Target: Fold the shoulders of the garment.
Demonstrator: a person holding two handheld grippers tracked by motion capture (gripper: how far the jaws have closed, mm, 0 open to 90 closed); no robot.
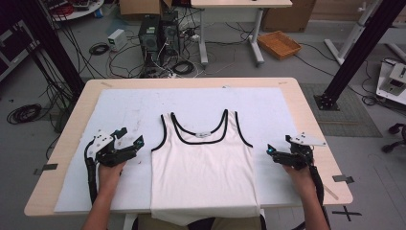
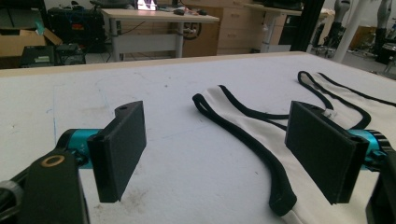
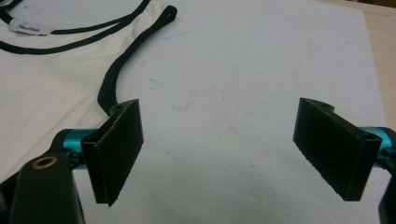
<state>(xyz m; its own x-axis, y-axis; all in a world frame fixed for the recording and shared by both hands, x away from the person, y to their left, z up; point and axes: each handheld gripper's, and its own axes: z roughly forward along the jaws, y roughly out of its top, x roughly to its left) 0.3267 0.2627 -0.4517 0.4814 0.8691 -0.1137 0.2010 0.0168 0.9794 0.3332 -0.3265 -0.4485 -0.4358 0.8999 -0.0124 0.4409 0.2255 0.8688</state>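
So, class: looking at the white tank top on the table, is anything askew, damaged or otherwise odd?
Little stands out. The tank top lies flat and straight on the white mat, but its hem hangs over the table's near edge. Both grippers, left gripper and right gripper, rest open beside it.

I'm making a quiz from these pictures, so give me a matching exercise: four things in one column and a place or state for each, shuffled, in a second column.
Things:
1. tank top
2. left gripper
3. right gripper
4. basket

Places or states:
A. on the floor beyond the table
B. open, beside the shirt's right edge in the high view
C. spread flat, hem hanging over the near table edge
D. open, beside the shirt's left armhole

Pairs: 1-C, 2-D, 3-B, 4-A
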